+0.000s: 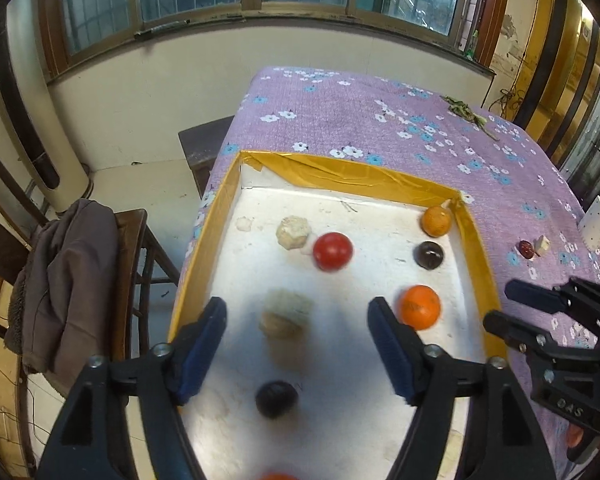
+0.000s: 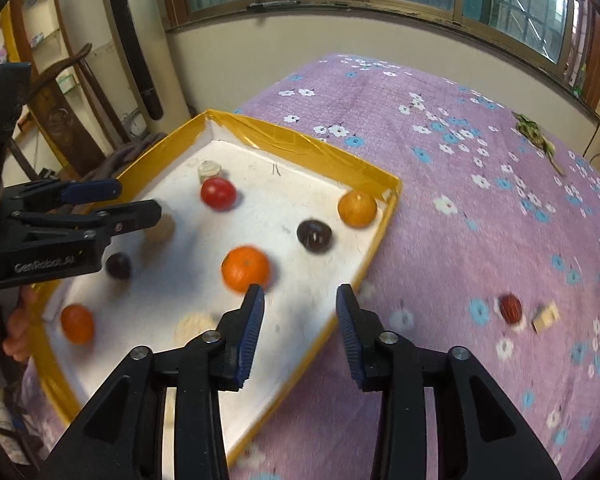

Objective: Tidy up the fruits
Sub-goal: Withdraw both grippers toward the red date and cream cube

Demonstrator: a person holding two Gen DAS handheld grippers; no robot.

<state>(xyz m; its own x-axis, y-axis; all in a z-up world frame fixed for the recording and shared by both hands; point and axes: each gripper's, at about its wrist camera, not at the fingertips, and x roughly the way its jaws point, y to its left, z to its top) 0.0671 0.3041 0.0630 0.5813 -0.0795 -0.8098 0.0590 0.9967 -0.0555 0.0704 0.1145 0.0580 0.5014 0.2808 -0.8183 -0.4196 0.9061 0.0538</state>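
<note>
Left gripper (image 1: 296, 316) wide and empty over white tray (image 1: 380, 360), right gripper (image 2: 300, 312) narrowly parted, empty, round orange (image 2: 245, 268) beside it

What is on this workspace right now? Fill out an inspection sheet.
Surface: table under a purple floral cloth.
Job's things: tray holding a red fruit, oranges, dark fruits and pale lumps; one small red fruit lies outside on the cloth.
Clutter: pale block beside that fruit; dried sprig.
Grippers: left gripper open, empty; right gripper open, empty.
Cables: cords at the far wall.
Surroundings: windows; chair with a grey garment.
</note>
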